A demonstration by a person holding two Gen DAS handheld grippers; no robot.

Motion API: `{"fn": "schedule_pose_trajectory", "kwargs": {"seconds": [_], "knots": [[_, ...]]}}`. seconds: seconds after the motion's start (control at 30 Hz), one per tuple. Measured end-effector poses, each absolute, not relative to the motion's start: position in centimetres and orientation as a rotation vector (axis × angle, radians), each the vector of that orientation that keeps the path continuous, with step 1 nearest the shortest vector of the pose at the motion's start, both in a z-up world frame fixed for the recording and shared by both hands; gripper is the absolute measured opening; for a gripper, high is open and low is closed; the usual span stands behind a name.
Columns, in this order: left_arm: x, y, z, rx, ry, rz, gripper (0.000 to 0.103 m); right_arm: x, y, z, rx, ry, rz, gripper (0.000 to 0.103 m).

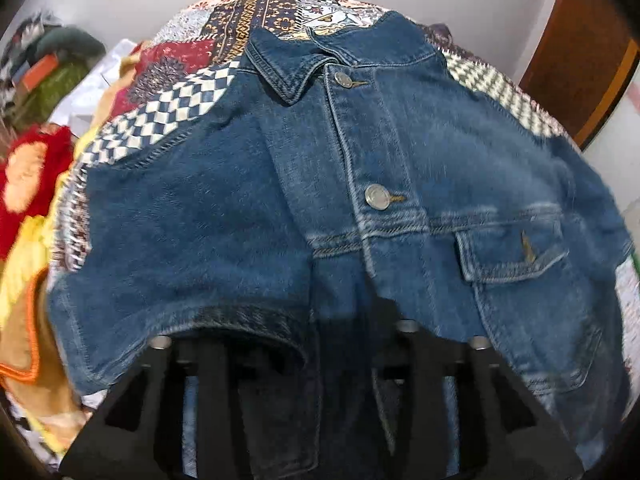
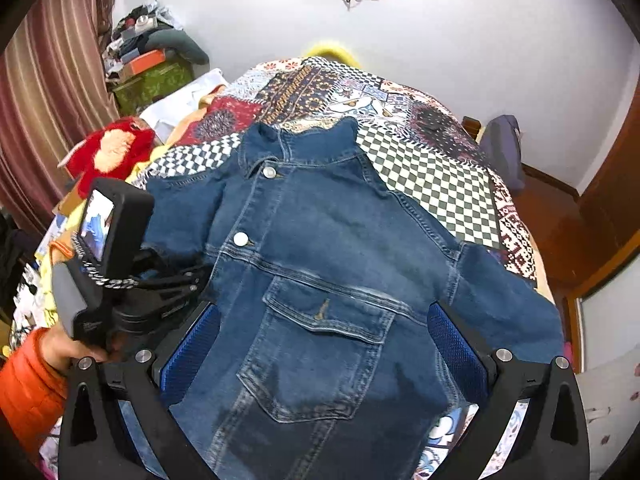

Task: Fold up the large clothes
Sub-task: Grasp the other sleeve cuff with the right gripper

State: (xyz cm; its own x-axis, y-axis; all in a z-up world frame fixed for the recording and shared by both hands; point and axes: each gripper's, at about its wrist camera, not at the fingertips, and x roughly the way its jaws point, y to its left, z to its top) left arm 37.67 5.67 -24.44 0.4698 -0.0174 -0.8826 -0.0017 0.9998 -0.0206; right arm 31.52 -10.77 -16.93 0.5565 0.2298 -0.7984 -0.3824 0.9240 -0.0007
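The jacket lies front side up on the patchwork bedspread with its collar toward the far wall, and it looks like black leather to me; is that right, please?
Not quite: the jacket is blue denim, not black leather, as the right wrist view shows plainly. The rest holds: it lies front side up on the patchwork bedspread, collar toward the far wall.

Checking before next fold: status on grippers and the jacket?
Right gripper open, over jacket front, nothing held. Left gripper low over folded sleeve, grip unclear. Denim jacket face up on patchwork quilt. Nothing on it.
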Motion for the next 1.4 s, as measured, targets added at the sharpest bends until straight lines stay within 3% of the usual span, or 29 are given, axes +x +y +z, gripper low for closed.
{"fn": "schedule_pose_trajectory", "kwargs": {"seconds": [0.23, 0.33, 0.7, 1.07, 1.17, 1.27, 1.37, 1.4], "knots": [[33.0, 9.6, -19.9, -0.095, 0.986, -0.047, 0.079, 31.3, -8.0, -16.9, -0.232, 0.89, 0.415, 0.103], [30.2, 12.6, -17.9, -0.104, 0.911, 0.028, 0.088, 31.1, -5.4, -16.4, -0.263, 0.868, 0.47, 0.103], [22.4, 24.0, -18.9, -0.158, 0.91, 0.259, 0.089, 28.7, 9.3, -17.8, -0.5, 0.85, 0.717, 0.103], [18.7, 28.3, -24.1, -0.241, 1.015, 0.335, 0.089, 29.1, 22.8, -26.7, -0.653, 1.035, 0.874, 0.102], [18.4, 28.9, -24.9, -0.262, 1.031, 0.339, 0.089, 29.3, 24.6, -29.1, -0.684, 1.071, 0.879, 0.097], [18.6, 29.3, -25.6, -0.298, 1.044, 0.337, 0.089, 29.8, 25.8, -31.1, -0.708, 1.089, 0.852, 0.082], [18.9, 29.3, -26.0, -0.322, 1.053, 0.333, 0.089, 30.6, 25.9, -31.8, -0.695, 1.091, 0.837, 0.058], [19.1, 29.2, -26.2, -0.324, 1.057, 0.331, 0.089, 30.7, 25.7, -31.6, -0.668, 1.088, 0.854, 0.044]]}}
